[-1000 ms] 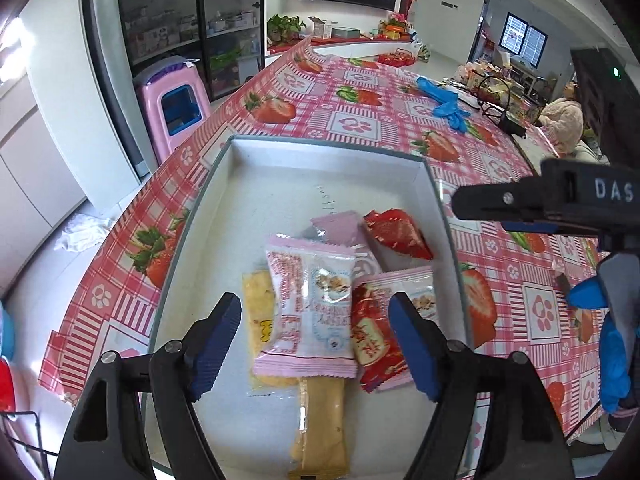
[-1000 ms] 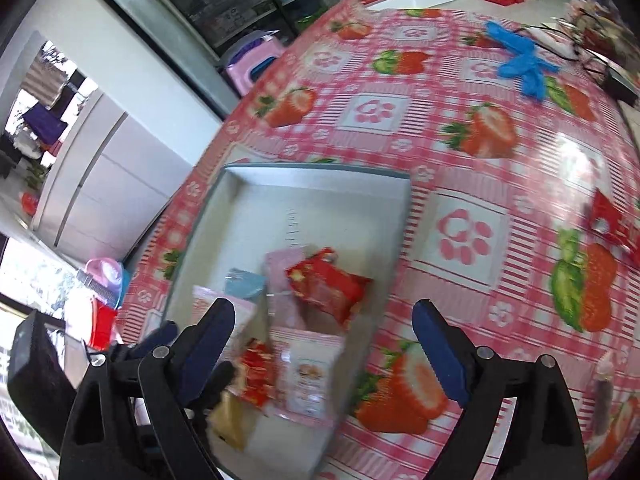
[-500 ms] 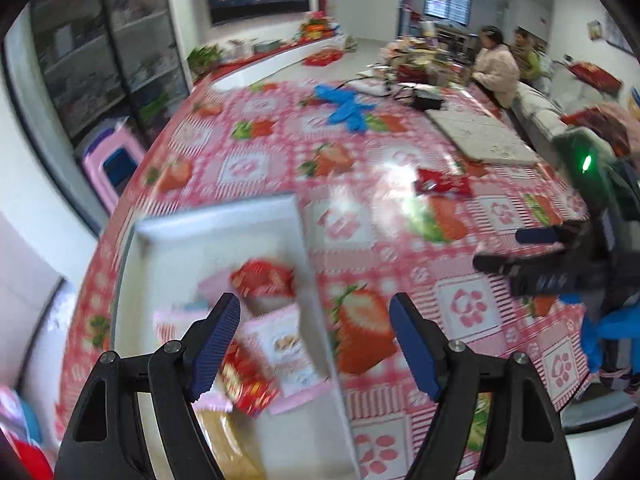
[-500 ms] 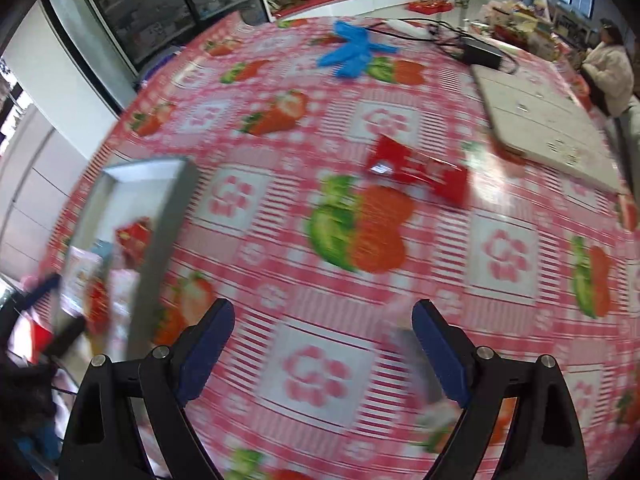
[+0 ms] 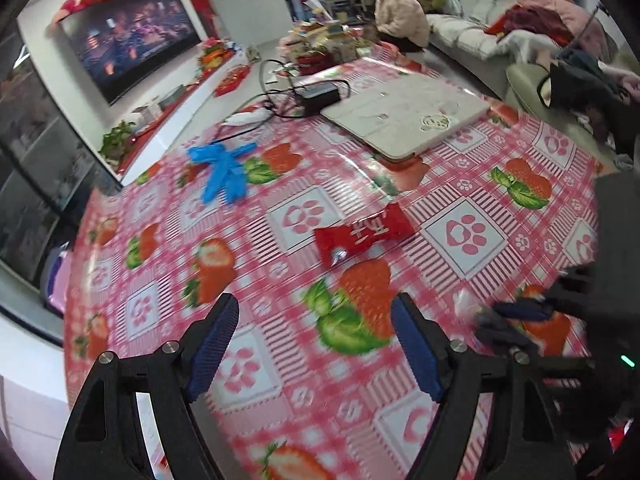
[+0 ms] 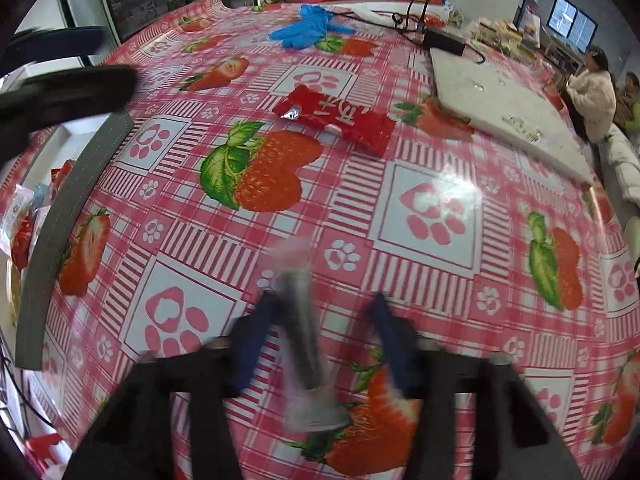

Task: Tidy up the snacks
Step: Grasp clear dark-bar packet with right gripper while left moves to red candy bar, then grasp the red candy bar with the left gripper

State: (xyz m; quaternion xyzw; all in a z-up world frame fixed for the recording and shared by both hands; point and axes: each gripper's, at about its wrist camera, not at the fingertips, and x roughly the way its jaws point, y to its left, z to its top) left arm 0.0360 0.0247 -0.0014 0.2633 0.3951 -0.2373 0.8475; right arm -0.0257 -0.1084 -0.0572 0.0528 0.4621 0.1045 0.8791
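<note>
The left tool [image 5: 314, 324] is held with its blue-padded jaws spread wide above the strawberry-patterned worktop [image 5: 472, 236], and nothing is gripped between them. A red snack packet [image 5: 362, 234] is seen lying flat on the worktop ahead of it, well apart from the jaws; in the right wrist view the same red snack packet [image 6: 334, 118] is found beyond a large printed strawberry. The right tool [image 6: 320, 328] is blurred, its jaws parted on either side of a dark, narrow snack stick in a clear wrapper [image 6: 302, 332], which lies on the worktop between them; whether the pads touch the wrapper cannot be told. From the left wrist view the right tool [image 5: 508, 320] is made out only as a dark smear at the right edge. The grey-rimmed tray [image 6: 60, 216] is seen at the left of the right wrist view, with several pink and red snack packets [image 6: 22, 224] lying inside. Blue gloves [image 5: 222, 168] are left farther back on the worktop, and a white board [image 5: 404, 118] lies near the far edge.
</note>
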